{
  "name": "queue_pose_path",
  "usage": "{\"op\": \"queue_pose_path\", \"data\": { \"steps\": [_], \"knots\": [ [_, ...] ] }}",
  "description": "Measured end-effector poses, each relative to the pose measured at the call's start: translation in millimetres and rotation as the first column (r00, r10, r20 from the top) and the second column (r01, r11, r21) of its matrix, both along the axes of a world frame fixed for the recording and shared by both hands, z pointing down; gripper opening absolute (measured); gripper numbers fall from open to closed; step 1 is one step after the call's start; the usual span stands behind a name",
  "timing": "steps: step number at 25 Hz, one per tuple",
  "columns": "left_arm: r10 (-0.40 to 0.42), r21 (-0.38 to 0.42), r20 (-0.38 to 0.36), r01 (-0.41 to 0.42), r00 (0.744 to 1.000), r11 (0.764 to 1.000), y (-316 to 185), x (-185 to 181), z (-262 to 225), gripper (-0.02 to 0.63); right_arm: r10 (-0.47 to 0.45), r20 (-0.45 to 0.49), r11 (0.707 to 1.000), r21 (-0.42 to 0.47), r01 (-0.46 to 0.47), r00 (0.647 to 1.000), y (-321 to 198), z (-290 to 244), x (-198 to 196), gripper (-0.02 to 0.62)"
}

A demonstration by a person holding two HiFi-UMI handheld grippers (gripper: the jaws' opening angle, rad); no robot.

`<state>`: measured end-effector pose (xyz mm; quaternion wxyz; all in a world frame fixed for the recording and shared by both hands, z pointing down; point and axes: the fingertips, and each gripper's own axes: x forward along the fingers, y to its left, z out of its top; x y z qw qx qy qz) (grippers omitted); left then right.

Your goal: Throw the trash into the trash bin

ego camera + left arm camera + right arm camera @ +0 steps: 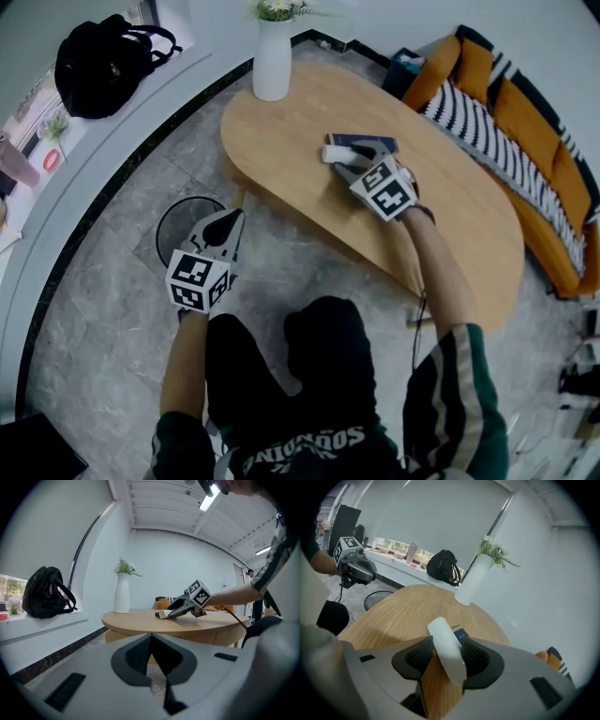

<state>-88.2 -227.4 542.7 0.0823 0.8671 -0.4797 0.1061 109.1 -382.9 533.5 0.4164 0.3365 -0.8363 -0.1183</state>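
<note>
The right tongs reach over the wooden counter and have the trash between them. It is a white, curled strip of paper, and both pads touch its sides. The tongs are therefore held fairly wide, closed on the strip, whose rounded end sticks out past the tips. In the head view the trash sits at the tips of the right tongs, just beside a dark blue book lying on the counter.

The left tongs are closed, the two pads meeting at the tip with nothing between them. In the head view the left tongs hang over the floor beside the counter's edge, next to the bin. The bin is a round black one on the grey tiles, well apart from the trash. A white vase stands at the counter's far end.
</note>
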Motion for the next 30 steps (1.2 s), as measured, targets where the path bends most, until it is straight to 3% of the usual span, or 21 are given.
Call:
{"op": "queue_pose_path", "data": {
  "steps": [17, 24, 30],
  "knots": [
    [-0.03, 0.014, -0.014, 0.03, 0.999, 0.999, 10.4, -13.3, -5.1, 0.002, -0.053, 0.047, 0.997, 0.057, 0.05, 0.998, 17.1, -19.7, -38.9, 0.153],
    [-0.093, 0.016, -0.017, 0.093, 0.996, 0.996, 27.8, -41.2, -5.0, 0.002, -0.187, 0.065, 0.98, 0.086, 0.181, 0.98, 46.1, -30.7, -111.5, 0.15],
    [-0.18, 0.013, -0.015, 0.18, 0.984, 0.984, 54.6, -77.7, -3.5, 0.001, -0.333, 0.091, 0.941, 0.1, 0.324, 0.939, 85.1, -37.8, -187.4, 0.15]
  ]
}}
